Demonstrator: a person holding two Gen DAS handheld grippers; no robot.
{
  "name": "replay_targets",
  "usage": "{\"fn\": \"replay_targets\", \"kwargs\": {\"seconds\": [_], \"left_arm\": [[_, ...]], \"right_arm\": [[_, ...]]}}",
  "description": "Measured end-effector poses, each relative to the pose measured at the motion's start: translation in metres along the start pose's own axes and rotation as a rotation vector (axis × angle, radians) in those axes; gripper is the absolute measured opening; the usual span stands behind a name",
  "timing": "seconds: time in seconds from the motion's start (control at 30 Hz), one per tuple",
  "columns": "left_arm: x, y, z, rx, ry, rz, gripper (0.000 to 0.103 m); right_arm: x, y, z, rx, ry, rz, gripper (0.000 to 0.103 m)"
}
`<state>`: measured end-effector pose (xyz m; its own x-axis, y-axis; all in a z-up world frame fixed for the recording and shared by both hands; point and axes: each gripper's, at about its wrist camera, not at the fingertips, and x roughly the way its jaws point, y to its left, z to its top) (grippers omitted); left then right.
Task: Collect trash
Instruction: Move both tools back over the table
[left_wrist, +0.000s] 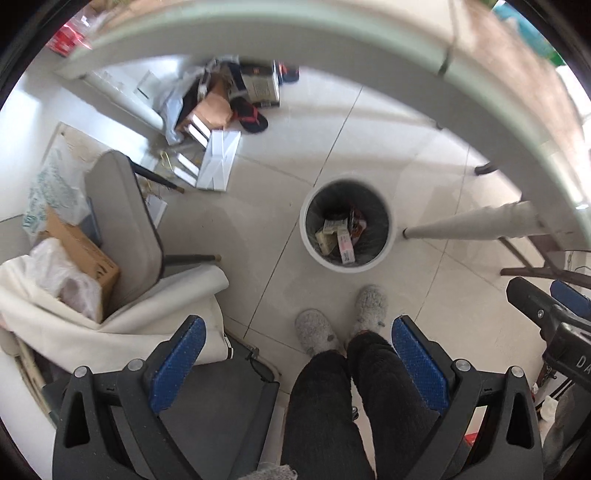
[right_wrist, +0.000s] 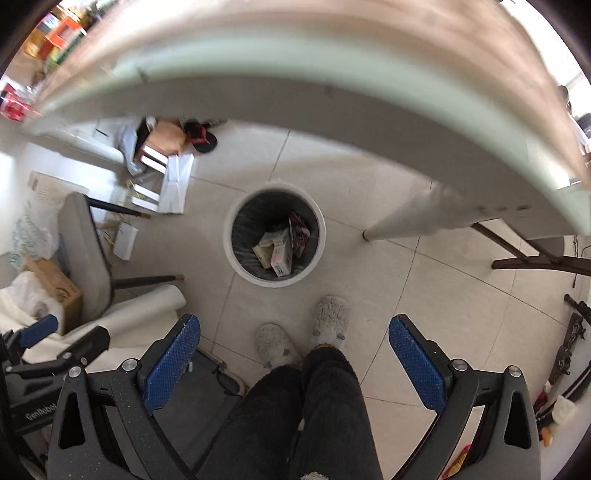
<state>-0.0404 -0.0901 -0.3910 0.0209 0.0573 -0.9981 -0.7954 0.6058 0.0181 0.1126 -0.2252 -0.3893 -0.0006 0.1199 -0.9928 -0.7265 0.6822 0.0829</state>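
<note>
A round white trash bin (left_wrist: 309, 246) (right_wrist: 229, 258) with a dark liner stands on the tiled floor beside the table leg. Inside it lie several small cartons and wrappers (left_wrist: 338, 236) (right_wrist: 279, 251). My left gripper (left_wrist: 298, 325) points straight down, high above the floor, open with nothing between its blue pads. My right gripper (right_wrist: 294, 323) hangs the same way, open wide and empty. Each gripper shows at the edge of the other's view: the right gripper (left_wrist: 554, 306) and the left gripper (right_wrist: 55, 339). The bin sits ahead of both grippers, well below them.
The pale table edge (left_wrist: 332, 40) (right_wrist: 332, 70) arcs across the top, its leg (left_wrist: 469, 221) (right_wrist: 406, 214) by the bin. A person's slippered feet (left_wrist: 343, 321) stand below the bin. A grey chair (left_wrist: 125, 229), a cardboard box (left_wrist: 85, 254) and piled boxes and sandals (left_wrist: 221, 110) lie left.
</note>
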Motion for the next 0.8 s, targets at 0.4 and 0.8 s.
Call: {"fn": "replay_targets", "kwargs": {"seconds": [0.4,0.8], "left_arm": [[-0.148,-0.018,0.085,-0.020,-0.268,0.008,0.103],[-0.172,-0.068,0.301,-0.037,-0.298,0.060,0.103]], "right_arm": [[-0.177,-0.016,0.082,0.094,-0.208,0.123,0.103],[-0.209,-0.090,0.328,0.233,-0.290,0.082,0.103]]}}
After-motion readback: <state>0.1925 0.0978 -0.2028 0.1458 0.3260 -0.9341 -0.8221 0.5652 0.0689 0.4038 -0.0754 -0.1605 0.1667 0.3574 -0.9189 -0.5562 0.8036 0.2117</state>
